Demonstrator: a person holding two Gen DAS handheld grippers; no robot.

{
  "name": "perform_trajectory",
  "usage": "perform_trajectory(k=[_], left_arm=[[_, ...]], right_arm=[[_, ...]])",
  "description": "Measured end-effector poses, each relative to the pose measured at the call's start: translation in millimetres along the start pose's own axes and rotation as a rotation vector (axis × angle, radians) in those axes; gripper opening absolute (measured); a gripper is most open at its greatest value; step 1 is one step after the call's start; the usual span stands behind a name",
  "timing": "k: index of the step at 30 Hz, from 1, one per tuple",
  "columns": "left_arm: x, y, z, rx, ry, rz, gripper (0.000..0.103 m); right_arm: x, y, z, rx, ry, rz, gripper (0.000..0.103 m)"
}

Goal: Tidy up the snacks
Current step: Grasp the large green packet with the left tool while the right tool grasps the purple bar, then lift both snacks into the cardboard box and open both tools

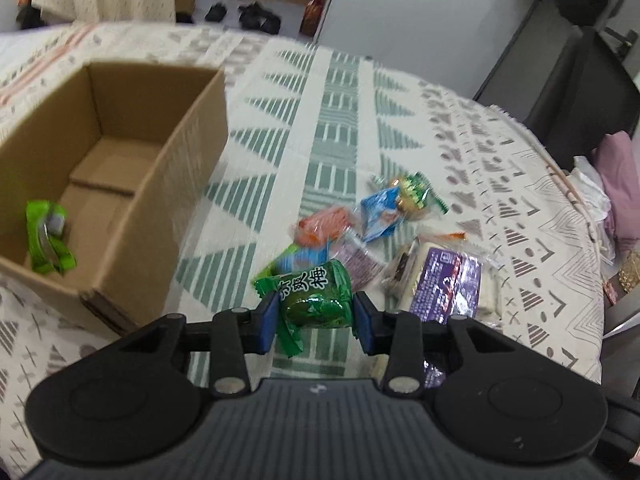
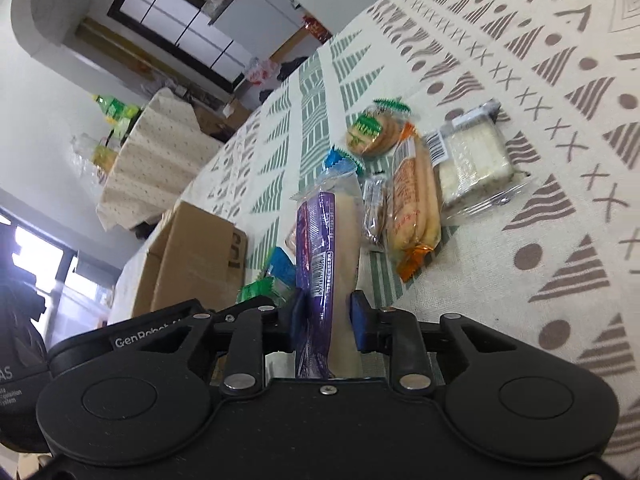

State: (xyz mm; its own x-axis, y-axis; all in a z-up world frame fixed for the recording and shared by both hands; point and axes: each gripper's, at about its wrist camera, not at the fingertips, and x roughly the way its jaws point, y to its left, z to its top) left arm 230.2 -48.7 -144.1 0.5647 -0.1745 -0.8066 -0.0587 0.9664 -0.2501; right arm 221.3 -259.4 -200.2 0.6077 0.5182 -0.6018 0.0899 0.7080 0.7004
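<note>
The left gripper (image 1: 315, 312) has its jaws closed on a green candy (image 1: 316, 296), held just above the desk (image 1: 344, 120) right of the cardboard box (image 1: 120, 168), where one green packet (image 1: 46, 236) already lies. The right gripper (image 2: 326, 316) has its jaws clamped on a purple snack bar (image 2: 320, 248), lifted on edge. Both wrappers look light, crinkly and slippery, so a hold across the padded middle seems safest; about seven snacks remain in the pile (image 1: 384, 216), though overlaps blur the count.
</note>
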Motion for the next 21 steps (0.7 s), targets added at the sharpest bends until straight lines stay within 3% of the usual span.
perform_trajectory(k=[21], left_arm=[[-69.8, 24.5, 24.7, -0.053, -0.159, -0.128, 0.039]], right_arm=[[-47.3, 61.6, -0.8, -0.026, -0.144, 0.025, 0.025]])
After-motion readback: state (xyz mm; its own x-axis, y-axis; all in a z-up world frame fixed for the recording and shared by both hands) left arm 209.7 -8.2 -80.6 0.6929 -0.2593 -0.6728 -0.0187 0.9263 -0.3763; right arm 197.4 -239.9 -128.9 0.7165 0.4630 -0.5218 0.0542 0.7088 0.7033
